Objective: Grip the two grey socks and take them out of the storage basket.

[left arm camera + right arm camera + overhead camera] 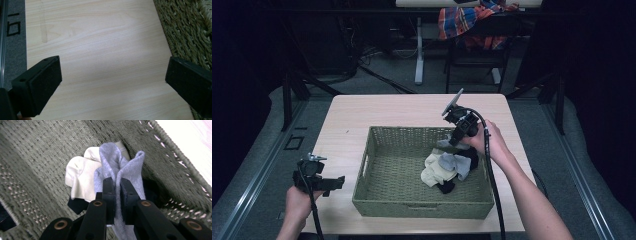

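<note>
My right gripper [117, 192] pinches the grey sock [120, 165] inside the basket [377, 200]; my left gripper [112, 80] hangs spread over the table [105, 37].

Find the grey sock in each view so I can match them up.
High view: grey sock right of centre, in the basket, under the right gripper.
Left gripper view: no sock here, just tabletop and basket wall.
Right gripper view: centre, pinched between the jaws.
Shared landmark: the woven basket.

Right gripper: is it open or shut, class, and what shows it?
Shut. The right gripper has its jaws pressed together on a fold of the grey sock, over the woven basket.
</note>
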The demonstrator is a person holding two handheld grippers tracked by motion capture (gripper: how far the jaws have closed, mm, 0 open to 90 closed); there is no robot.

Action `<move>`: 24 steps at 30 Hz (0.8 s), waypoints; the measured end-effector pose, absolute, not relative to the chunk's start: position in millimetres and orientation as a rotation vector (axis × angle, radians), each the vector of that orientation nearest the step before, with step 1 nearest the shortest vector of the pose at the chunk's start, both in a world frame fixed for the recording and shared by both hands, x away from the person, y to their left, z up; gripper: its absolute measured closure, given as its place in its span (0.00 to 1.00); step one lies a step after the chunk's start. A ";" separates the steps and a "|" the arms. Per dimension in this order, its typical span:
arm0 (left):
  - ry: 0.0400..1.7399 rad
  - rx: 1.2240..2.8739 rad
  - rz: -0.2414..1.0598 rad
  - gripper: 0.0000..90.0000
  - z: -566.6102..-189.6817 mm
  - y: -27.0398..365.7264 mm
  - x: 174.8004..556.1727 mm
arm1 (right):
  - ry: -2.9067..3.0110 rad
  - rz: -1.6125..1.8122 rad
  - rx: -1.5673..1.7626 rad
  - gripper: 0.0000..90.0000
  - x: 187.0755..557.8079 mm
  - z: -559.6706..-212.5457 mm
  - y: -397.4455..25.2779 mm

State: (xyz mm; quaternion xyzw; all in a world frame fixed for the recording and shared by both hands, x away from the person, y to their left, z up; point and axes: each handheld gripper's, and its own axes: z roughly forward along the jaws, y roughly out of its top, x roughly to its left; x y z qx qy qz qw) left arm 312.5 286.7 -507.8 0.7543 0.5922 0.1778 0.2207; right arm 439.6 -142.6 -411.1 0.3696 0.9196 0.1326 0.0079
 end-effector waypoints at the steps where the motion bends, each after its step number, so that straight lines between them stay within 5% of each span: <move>1: 1.637 2.084 0.493 0.01 -507.9 286.7 312.5 | 2.876 0.415 1.151 0.93 439.2 -407.9 -143.9; 24: 1.638 2.085 0.484 0.01 -507.6 286.6 312.2 | 2.801 0.487 1.169 0.93 434.5 -357.9 -171.6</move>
